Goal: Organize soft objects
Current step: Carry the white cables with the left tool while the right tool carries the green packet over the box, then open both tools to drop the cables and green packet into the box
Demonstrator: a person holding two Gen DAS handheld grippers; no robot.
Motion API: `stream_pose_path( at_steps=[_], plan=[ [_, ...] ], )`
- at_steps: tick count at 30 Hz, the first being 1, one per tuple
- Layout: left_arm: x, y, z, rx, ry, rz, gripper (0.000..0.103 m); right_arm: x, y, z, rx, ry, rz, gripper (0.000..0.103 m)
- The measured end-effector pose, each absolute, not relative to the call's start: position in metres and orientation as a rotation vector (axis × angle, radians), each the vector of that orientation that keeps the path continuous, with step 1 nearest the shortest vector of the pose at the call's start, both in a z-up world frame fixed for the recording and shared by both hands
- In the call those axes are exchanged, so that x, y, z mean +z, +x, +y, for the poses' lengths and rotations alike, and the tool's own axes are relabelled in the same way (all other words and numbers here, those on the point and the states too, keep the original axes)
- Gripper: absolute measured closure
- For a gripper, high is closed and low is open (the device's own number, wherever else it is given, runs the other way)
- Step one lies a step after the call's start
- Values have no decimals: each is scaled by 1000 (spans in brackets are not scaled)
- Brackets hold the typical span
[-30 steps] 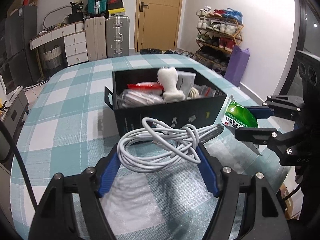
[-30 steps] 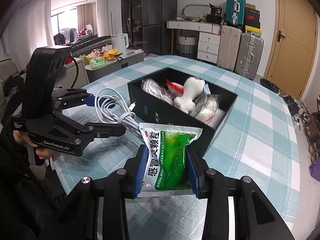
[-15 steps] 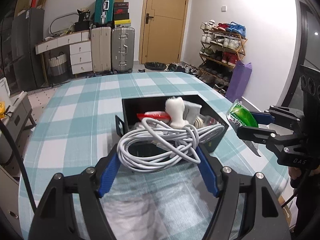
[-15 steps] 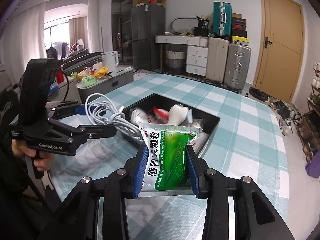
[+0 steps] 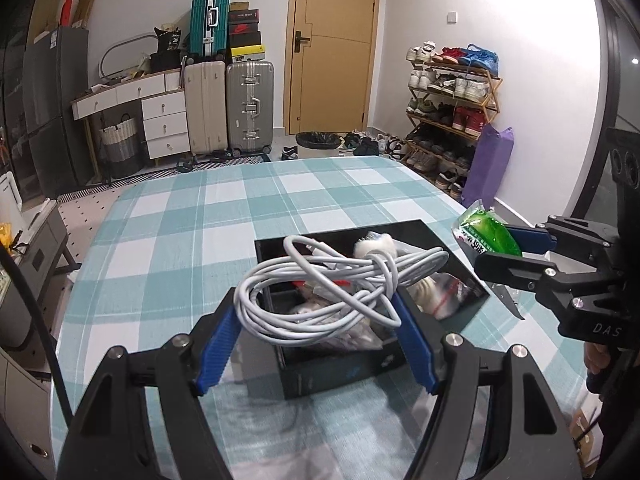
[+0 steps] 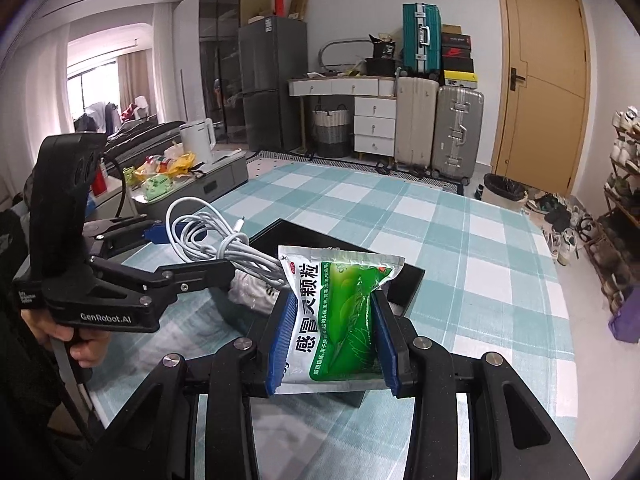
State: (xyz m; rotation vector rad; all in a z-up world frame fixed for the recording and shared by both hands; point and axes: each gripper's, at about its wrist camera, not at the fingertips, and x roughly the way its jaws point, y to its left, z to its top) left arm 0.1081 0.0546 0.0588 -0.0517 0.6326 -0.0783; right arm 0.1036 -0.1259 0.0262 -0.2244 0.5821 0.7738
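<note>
- The left gripper was clamped on a coil of white cable, held in the air above the near end of the black box.
- The right gripper was clamped on a green-and-silver sachet, held upright just beside the box's right edge.
- The box sat on the checked tablecloth toward the near right part of the table, holding a white bone-shaped soft toy and clear packets.
- The cloth lay bare from the box to the table's far and left edges.
</note>
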Motion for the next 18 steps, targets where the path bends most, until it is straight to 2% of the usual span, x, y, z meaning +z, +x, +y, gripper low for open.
stream_pose_path(
  at_steps=[18],
  plan=[
    [32,141,46,-110,24,735,31,8,155,-97,752,-230,644,65]
  ],
)
